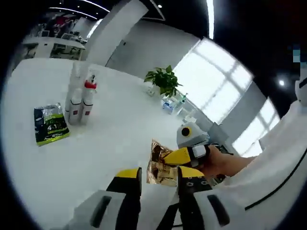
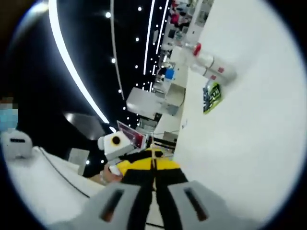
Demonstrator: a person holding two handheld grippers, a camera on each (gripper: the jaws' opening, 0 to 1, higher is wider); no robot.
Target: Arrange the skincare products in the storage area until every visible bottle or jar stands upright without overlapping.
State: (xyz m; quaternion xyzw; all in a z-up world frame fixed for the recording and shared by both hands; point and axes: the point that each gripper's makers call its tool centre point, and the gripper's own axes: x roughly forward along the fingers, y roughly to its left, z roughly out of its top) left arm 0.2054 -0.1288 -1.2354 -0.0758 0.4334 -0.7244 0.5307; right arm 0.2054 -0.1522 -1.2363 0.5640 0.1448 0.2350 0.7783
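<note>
Desk [image 1: 110,143]: a wide white top is spreading across the left gripper view; in the right gripper view it is rolling over to the 3 o'clock side [image 2: 249,143].
Person: a white sleeve [image 1: 283,163] is coming in at 4 o'clock of the left gripper view.
Left gripper [image 1: 159,178]: its yellow-tipped jaws are standing apart with nothing between them, hanging over the desk at 6 o'clock.
Right gripper [image 2: 154,167]: its jaws are pressing together in its own view; in the left gripper view it is coming in from 4 o'clock [image 1: 180,160] with its tips at a gold foil pouch, and whether they are grasping the pouch I cannot tell.
Potted plant [image 1: 164,80]: green leaves are sitting on the far desk edge at 12 o'clock.
Skincare bottles [image 1: 80,98]: a tight cluster of white bottles, one red-capped, is standing upright at 10 o'clock; in the right gripper view it is sitting at 1 o'clock [image 2: 208,64].
Green sachet [image 1: 50,124]: it is lying flat just beside the bottles, at 9 o'clock.
Gold foil pouch [image 1: 159,165]: crumpled, it is sitting near 6 o'clock, well apart from the bottles.
</note>
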